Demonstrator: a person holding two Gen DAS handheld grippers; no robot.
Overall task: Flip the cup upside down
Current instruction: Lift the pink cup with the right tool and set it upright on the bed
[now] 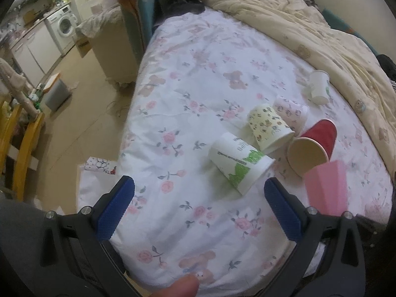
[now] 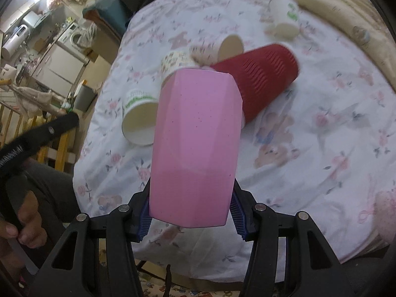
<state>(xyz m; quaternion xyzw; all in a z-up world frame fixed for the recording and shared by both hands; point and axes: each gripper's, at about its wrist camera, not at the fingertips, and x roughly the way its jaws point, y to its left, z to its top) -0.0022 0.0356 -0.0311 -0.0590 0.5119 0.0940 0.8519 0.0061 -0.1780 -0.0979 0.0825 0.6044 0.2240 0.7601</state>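
Observation:
My right gripper (image 2: 190,212) is shut on a pink faceted cup (image 2: 195,146) and holds it above the bed, its far end pointing away from me. The same pink cup (image 1: 326,188) shows at the right of the left wrist view. My left gripper (image 1: 198,198) is open and empty, its blue pads (image 1: 116,208) wide apart above the floral sheet. Just ahead of it a white cup with green print (image 1: 240,163) lies on its side. A red ribbed cup (image 1: 314,146) lies on its side too, and it also shows behind the pink cup in the right wrist view (image 2: 262,76).
More paper cups lie on the bed: a yellow patterned one (image 1: 269,128), a pink patterned one (image 1: 292,111), and a white one (image 1: 319,86) farther back. A beige quilt (image 1: 321,29) is bunched along the far right. The floor, a grey bin (image 1: 57,94) and a wooden chair (image 1: 24,146) are to the left.

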